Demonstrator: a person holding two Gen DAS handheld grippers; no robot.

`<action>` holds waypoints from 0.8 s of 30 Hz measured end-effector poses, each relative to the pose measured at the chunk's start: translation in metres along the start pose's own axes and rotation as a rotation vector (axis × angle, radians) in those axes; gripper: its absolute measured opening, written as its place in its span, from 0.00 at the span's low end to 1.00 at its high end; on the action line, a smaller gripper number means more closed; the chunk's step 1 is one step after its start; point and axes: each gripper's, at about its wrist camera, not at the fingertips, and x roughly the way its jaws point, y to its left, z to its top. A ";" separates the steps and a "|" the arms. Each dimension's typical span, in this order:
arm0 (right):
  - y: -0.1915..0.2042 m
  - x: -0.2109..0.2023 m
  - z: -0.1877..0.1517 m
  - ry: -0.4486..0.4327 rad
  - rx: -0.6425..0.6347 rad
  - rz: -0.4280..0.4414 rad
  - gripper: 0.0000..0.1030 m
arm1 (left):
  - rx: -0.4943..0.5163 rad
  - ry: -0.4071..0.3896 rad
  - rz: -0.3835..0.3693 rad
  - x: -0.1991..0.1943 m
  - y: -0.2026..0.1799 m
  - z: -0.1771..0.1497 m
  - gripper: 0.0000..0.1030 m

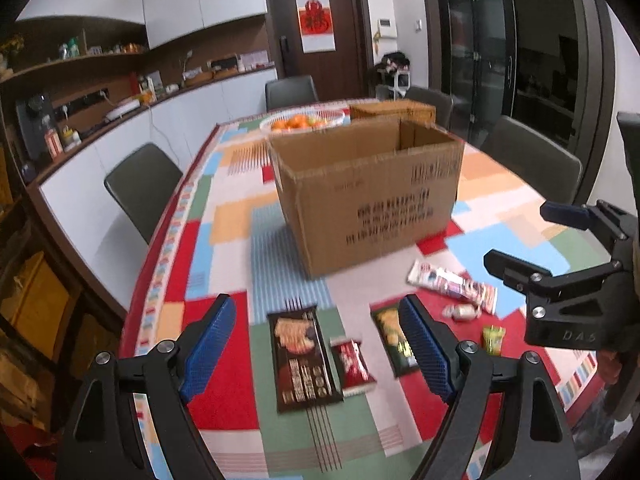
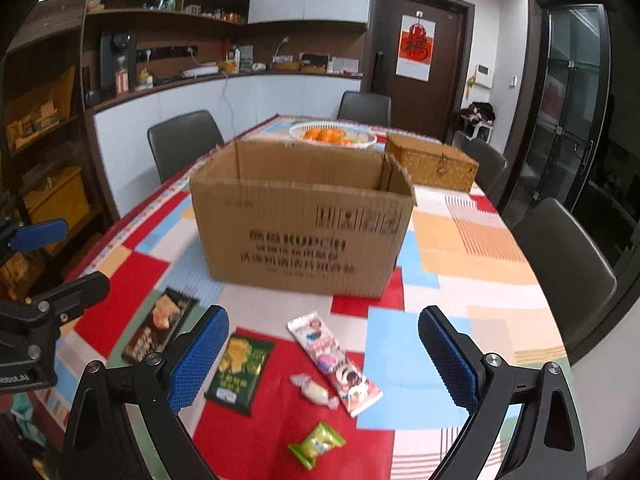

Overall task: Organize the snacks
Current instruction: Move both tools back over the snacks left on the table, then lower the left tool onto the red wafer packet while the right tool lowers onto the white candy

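An open-topped cardboard box (image 1: pixel 368 196) (image 2: pixel 304 220) stands mid-table on a patchwork cloth. In front of it lie loose snacks. My left gripper (image 1: pixel 320 344) hovers open over a dark brown packet (image 1: pixel 302 356) (image 2: pixel 158 330) and a small red packet (image 1: pixel 354 364); a green chip packet (image 1: pixel 390 332) (image 2: pixel 240 372) is partly behind its right finger. My right gripper (image 2: pixel 326 352) (image 1: pixel 528 240) is open above a long white-pink packet (image 2: pixel 334 364) (image 1: pixel 452 282), a white wrapped candy (image 2: pixel 314 392) and a green candy (image 2: pixel 316 442). Neither holds anything. The left gripper (image 2: pixel 60 260) shows at the right wrist view's left edge.
A white basket of oranges (image 2: pixel 332 136) (image 1: pixel 304 120) and a wicker box (image 2: pixel 432 164) stand behind the cardboard box. Dark chairs (image 1: pixel 144 184) (image 2: pixel 560 256) line both long sides of the table. A counter with shelves runs along the left wall.
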 end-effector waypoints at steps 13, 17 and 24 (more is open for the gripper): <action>0.005 0.035 -0.041 0.193 -0.012 0.035 0.93 | -0.021 0.176 -0.030 0.038 -0.004 -0.042 0.80; 0.002 0.049 -0.049 0.240 0.001 0.035 0.93 | -0.028 0.205 -0.056 0.052 -0.004 -0.045 0.78; -0.002 0.070 -0.050 0.293 0.006 0.031 0.85 | -0.041 0.259 -0.076 0.083 -0.002 -0.047 0.63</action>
